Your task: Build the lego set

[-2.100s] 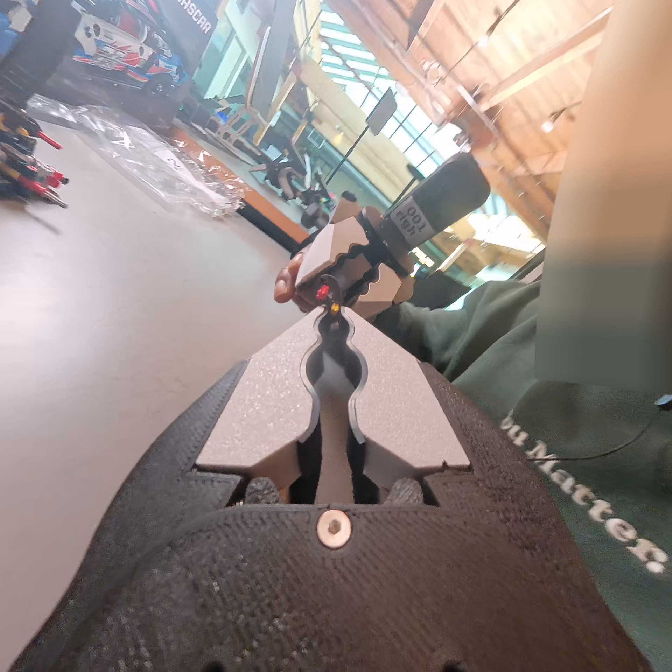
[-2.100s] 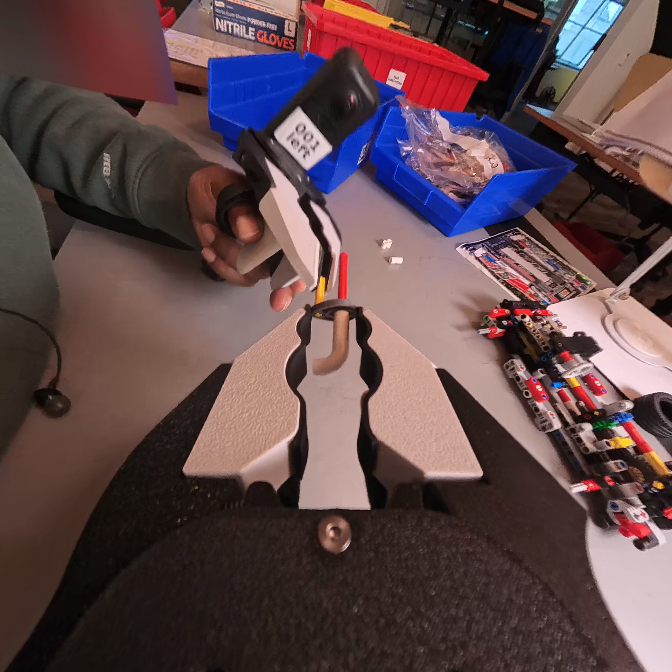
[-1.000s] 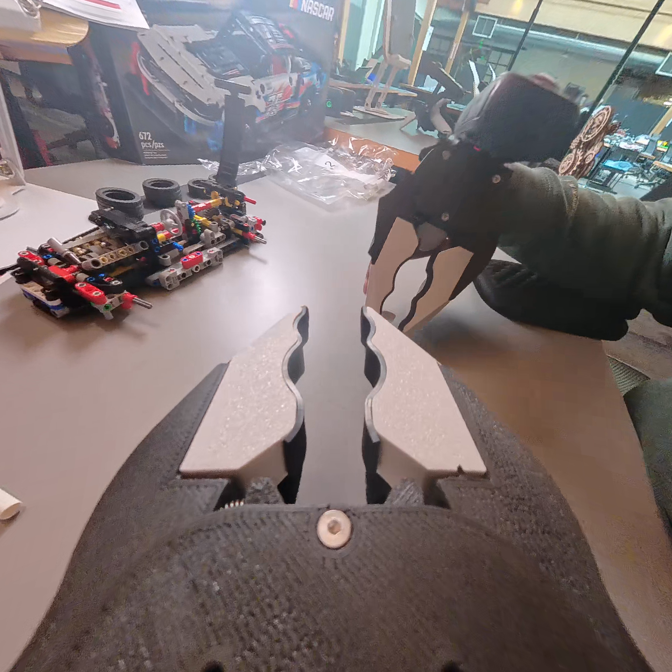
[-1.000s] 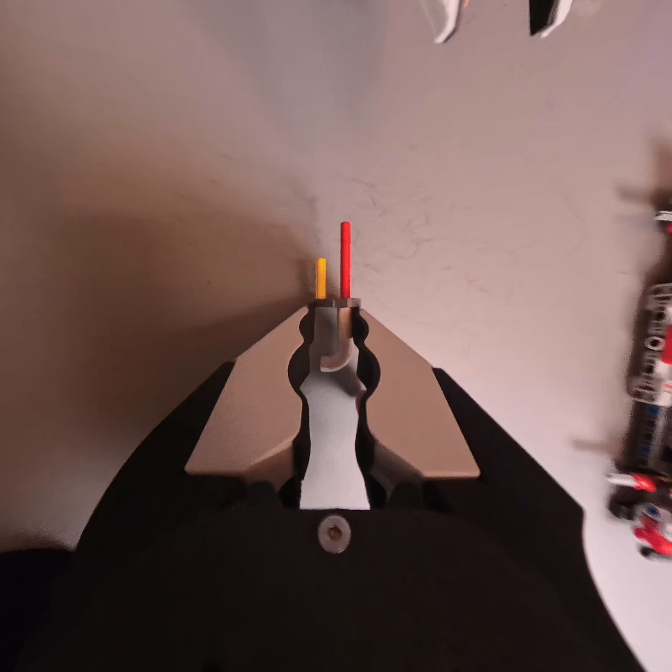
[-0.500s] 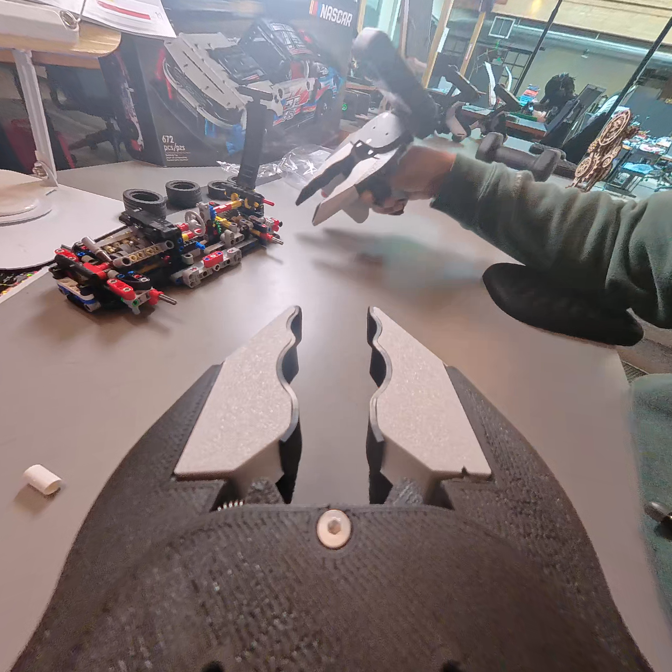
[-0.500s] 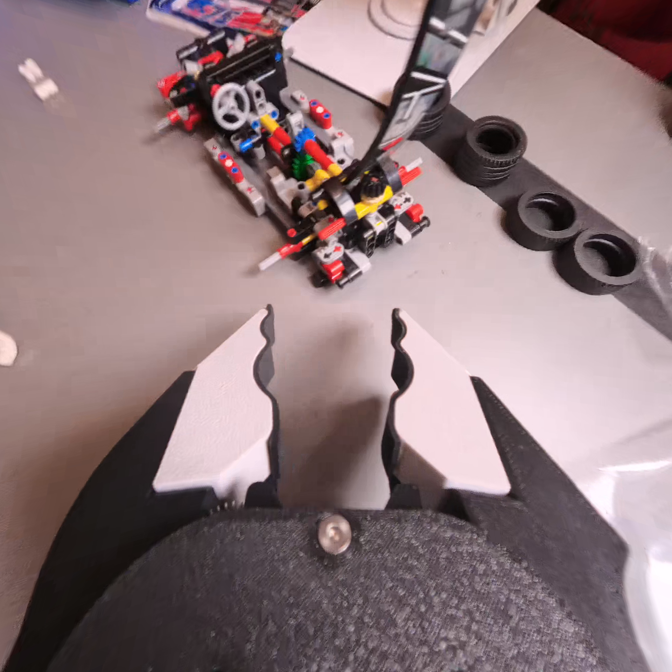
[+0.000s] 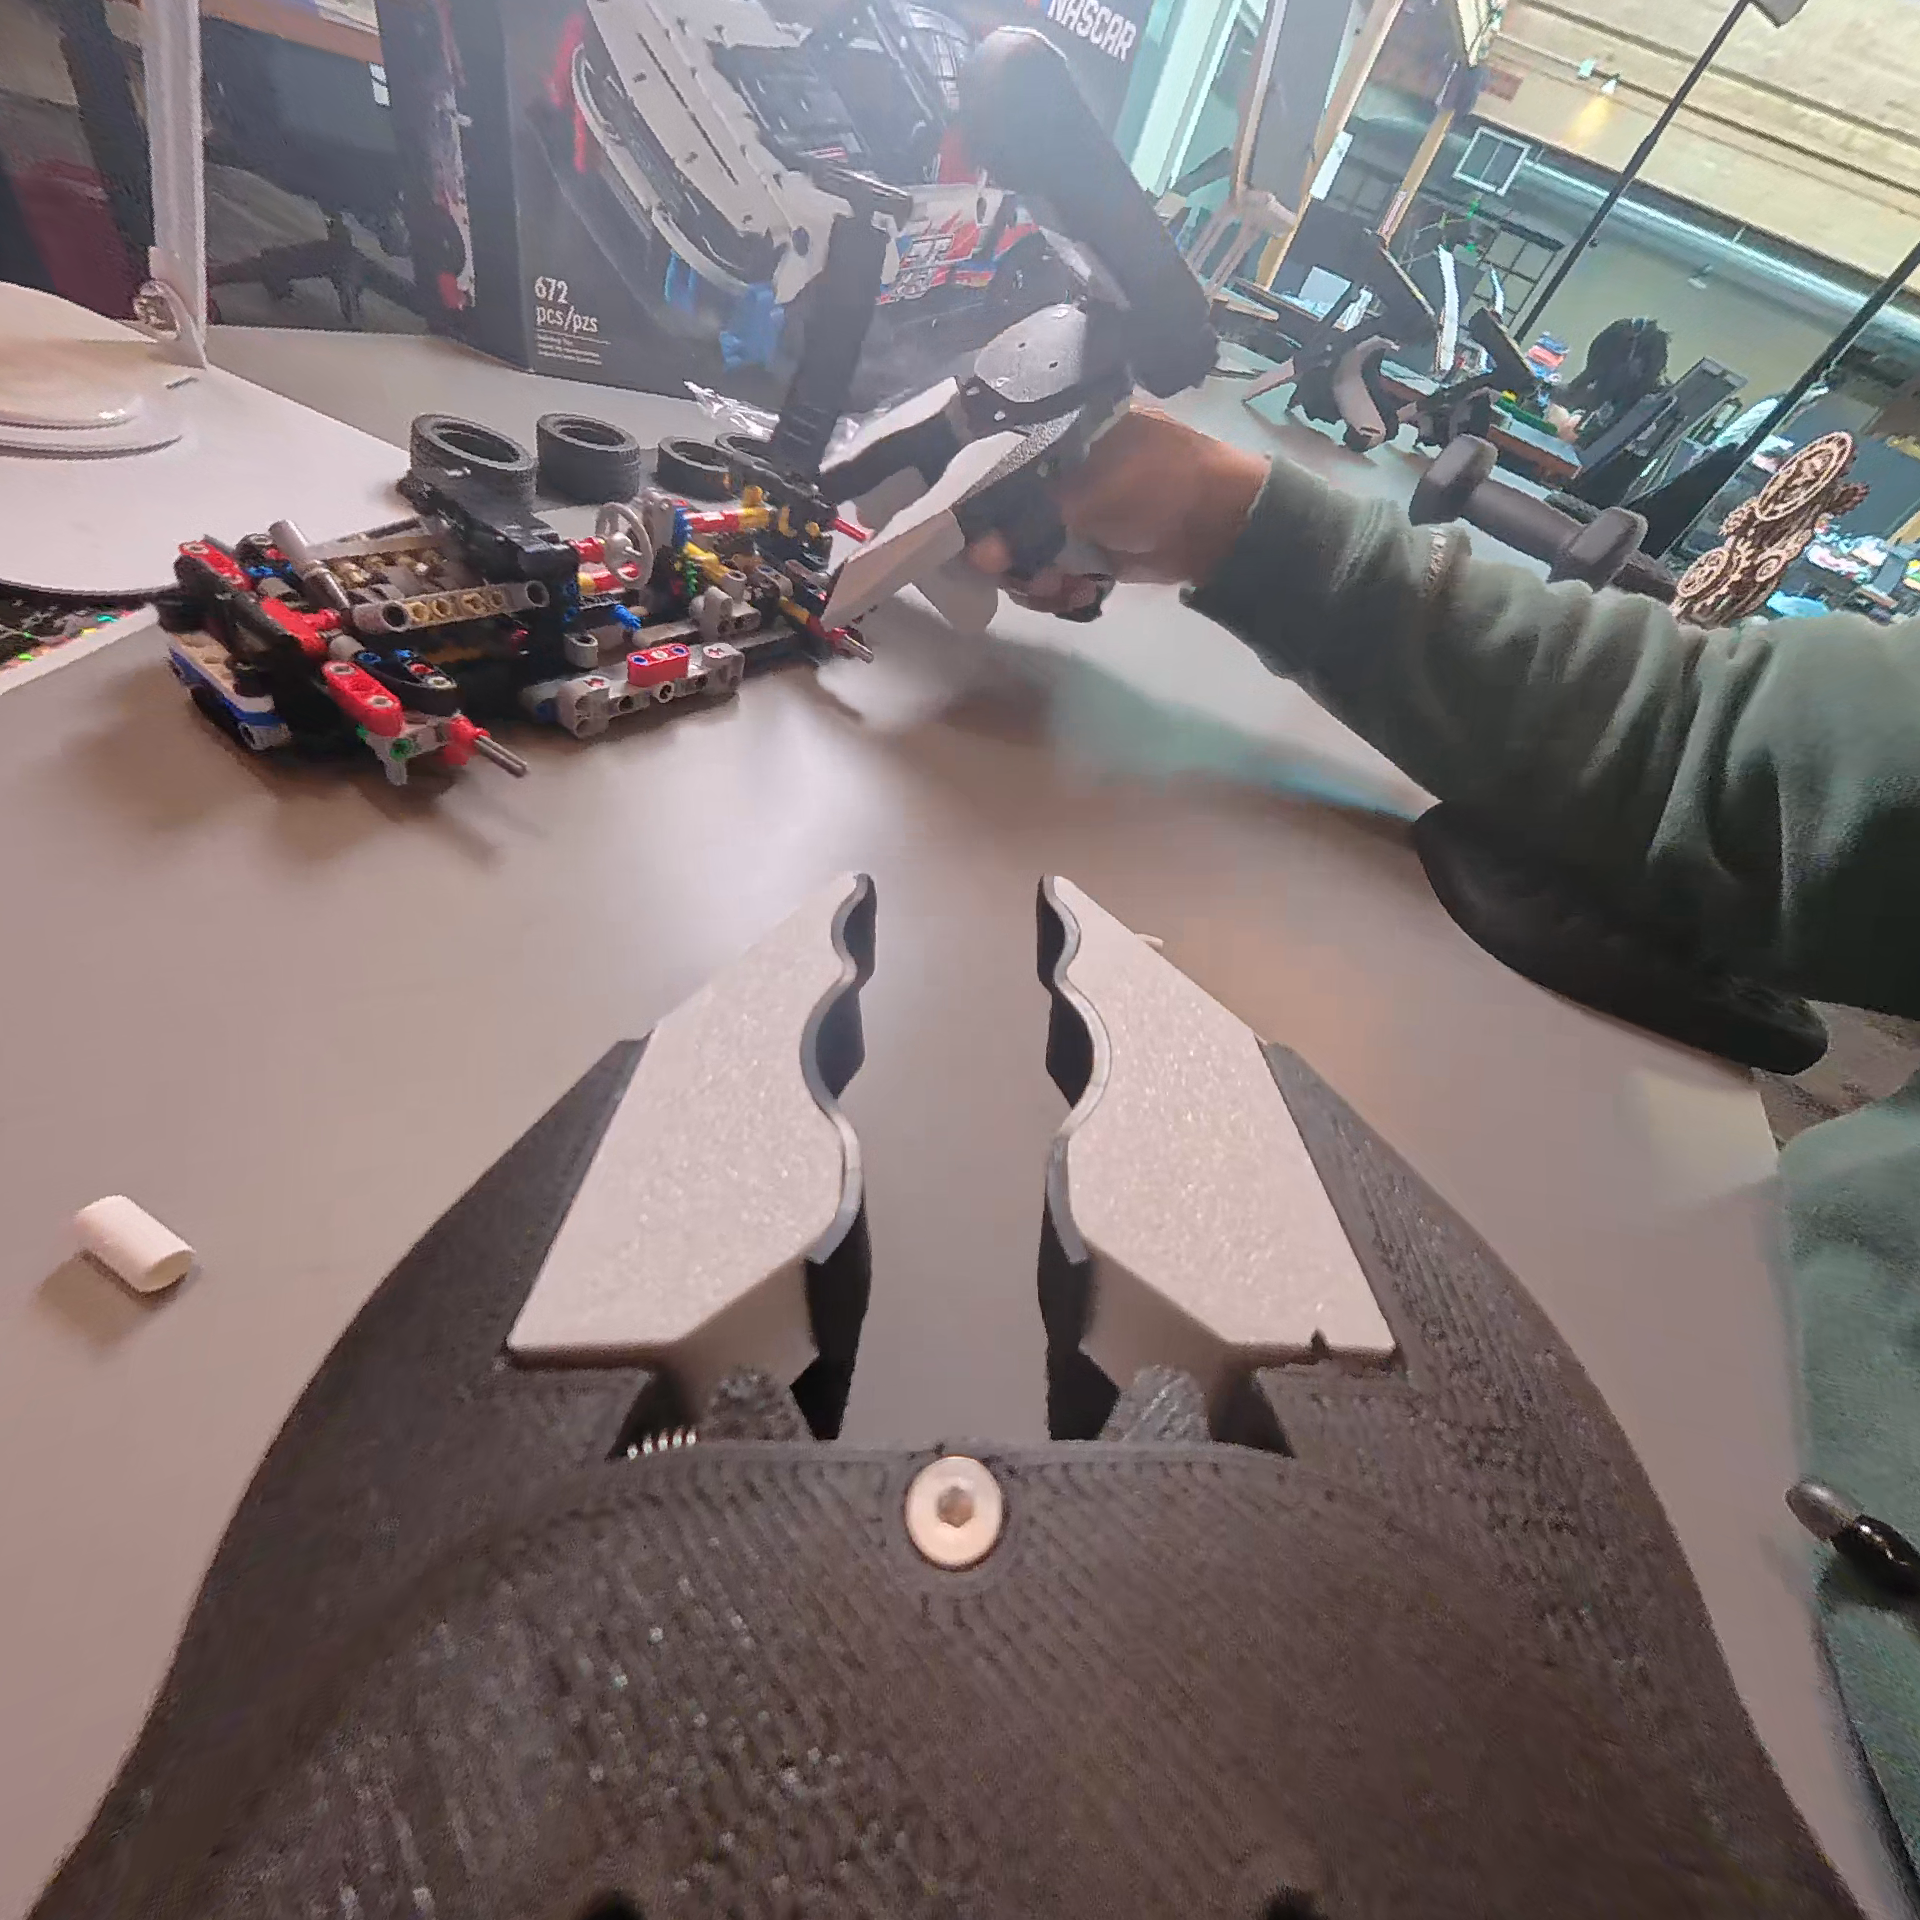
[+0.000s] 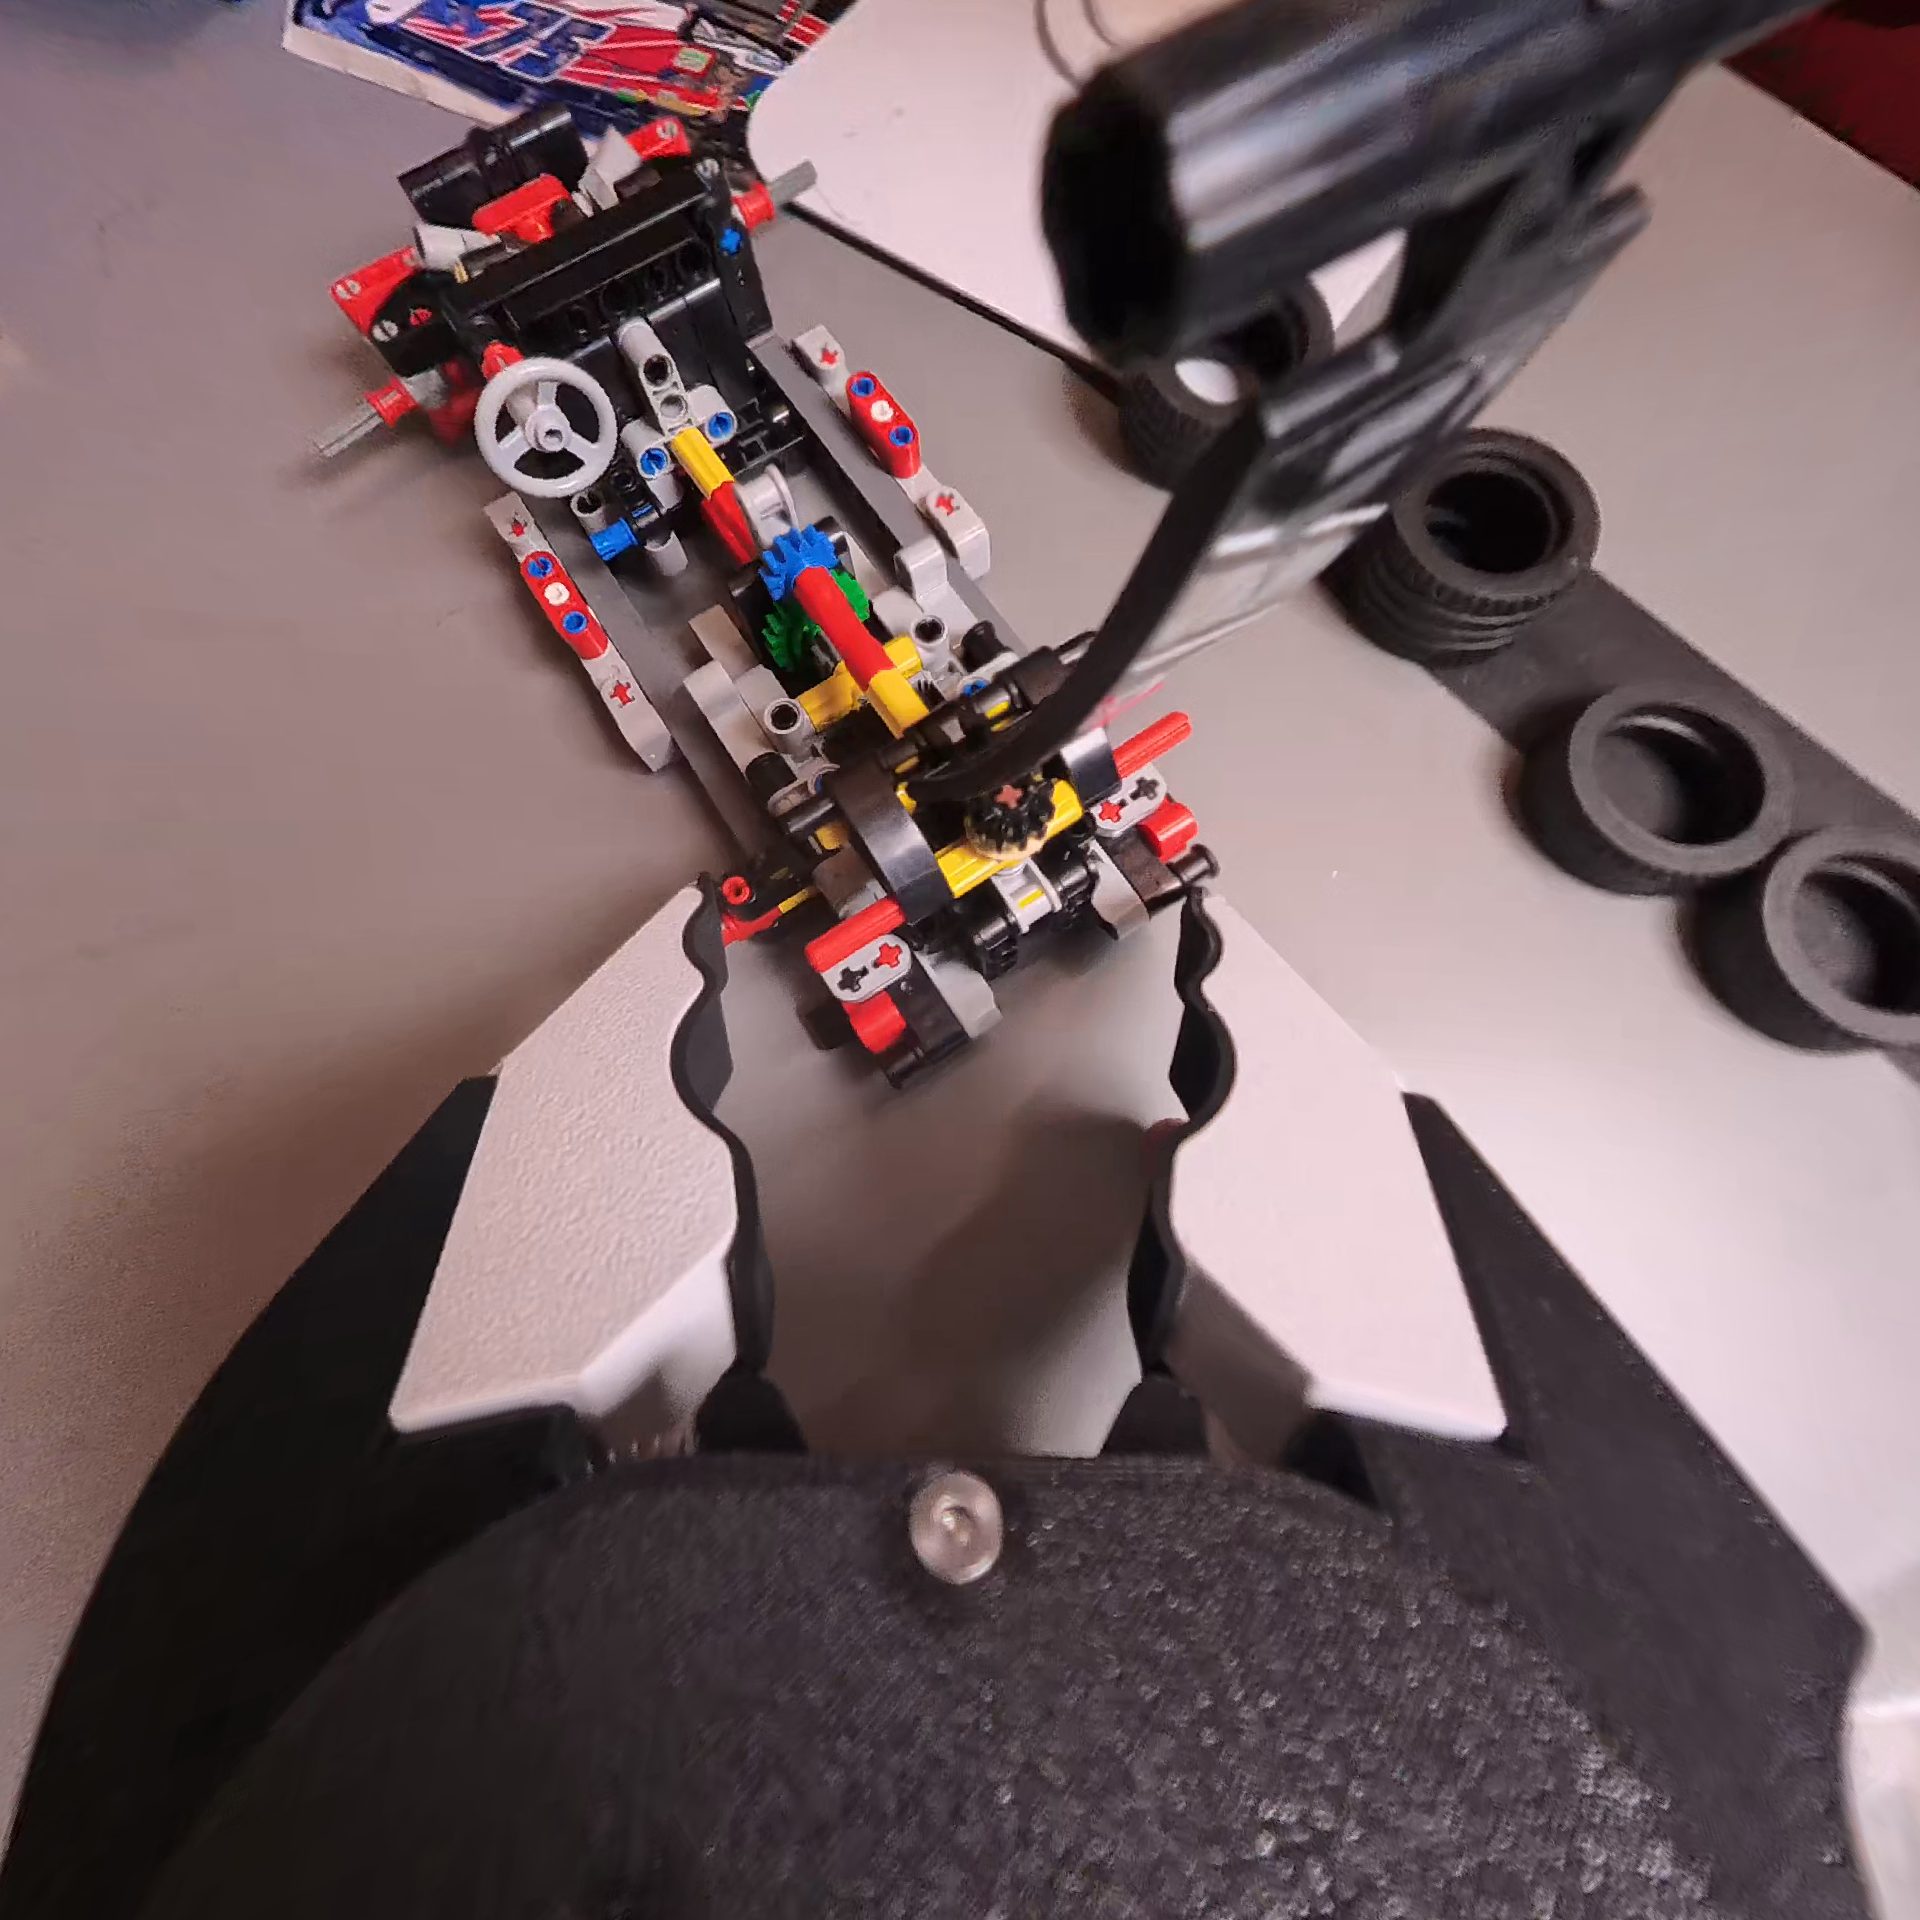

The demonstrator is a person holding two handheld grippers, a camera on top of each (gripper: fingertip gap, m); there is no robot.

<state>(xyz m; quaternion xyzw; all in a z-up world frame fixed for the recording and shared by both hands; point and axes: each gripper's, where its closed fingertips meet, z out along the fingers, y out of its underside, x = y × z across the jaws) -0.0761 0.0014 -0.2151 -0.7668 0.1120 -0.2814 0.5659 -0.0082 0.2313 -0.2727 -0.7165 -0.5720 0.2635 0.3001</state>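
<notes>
A part-built toy brick car chassis [image 8: 790, 644] lies on the grey table [image 8: 260, 727]; it also shows in the left wrist view [image 7: 468, 623]. My right gripper [image 8: 951, 904] is open wide and low over the chassis's near end, which lies between its fingertips [image 8: 707, 914] with no pad pressing on it. In the left wrist view the right gripper [image 7: 847, 551] sits at the chassis's right end, held by a hand in a green sleeve [image 7: 1558, 727]. My left gripper [image 7: 951, 904] is open and empty over bare table, well short of the chassis.
Several black tyres [image 8: 1662, 790] lie right of the chassis, also seen in the left wrist view [image 7: 468, 447]. A blurred black upright part [image 8: 1351, 208] rises from the chassis. A small white cylinder [image 7: 135, 1242] lies at left. The set's box [image 7: 623, 208] stands behind. A booklet [image 8: 540, 42] lies beyond.
My right gripper let go of the small grey piece with yellow and red axles, opened wide and moved to the chassis's end. My left gripper stayed open over the table.
</notes>
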